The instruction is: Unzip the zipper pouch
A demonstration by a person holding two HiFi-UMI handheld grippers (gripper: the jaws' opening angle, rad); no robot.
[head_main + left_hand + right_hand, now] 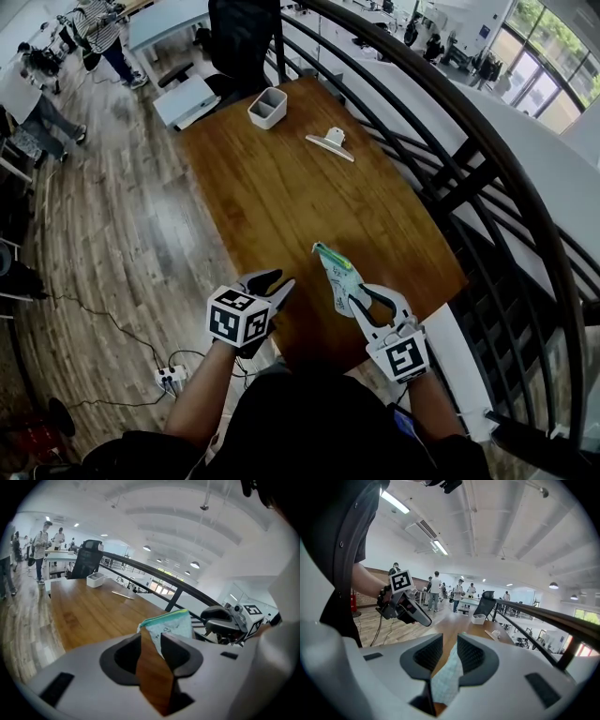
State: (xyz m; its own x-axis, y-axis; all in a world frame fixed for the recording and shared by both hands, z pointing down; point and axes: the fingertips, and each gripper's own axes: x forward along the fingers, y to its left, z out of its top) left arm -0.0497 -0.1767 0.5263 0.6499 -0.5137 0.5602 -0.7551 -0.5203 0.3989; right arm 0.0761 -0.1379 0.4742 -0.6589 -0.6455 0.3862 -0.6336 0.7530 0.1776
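Long wooden table (pixel 281 187), and over its near end was the zipper pouch (pixel 335 271), on edge, teal side up, long axis pointing toward the table's far end. Right gripper (pixel 356 302): jaws parted, the pouch's near end loose between them. Left gripper (pixel 278 284), over the table's near edge: jaws apart, empty.

Tabletop (pixel 281 187): brown wood, lengthwise grain visible, light sheen. It is seen as a long rectangle running away from the head camera. One long side is bordered by a dark railing (pixel 450 141), the other by a plank floor (pixel 122 234).

Two items are recorded lying directly on it, both at the far end:
- A white container (pixel 267 107), rectangular and open-topped, stands upright near the far edge.
- A flat white piece (pixel 330 142) with a small raised part lies near the container, on the railing side, and is not touching it.
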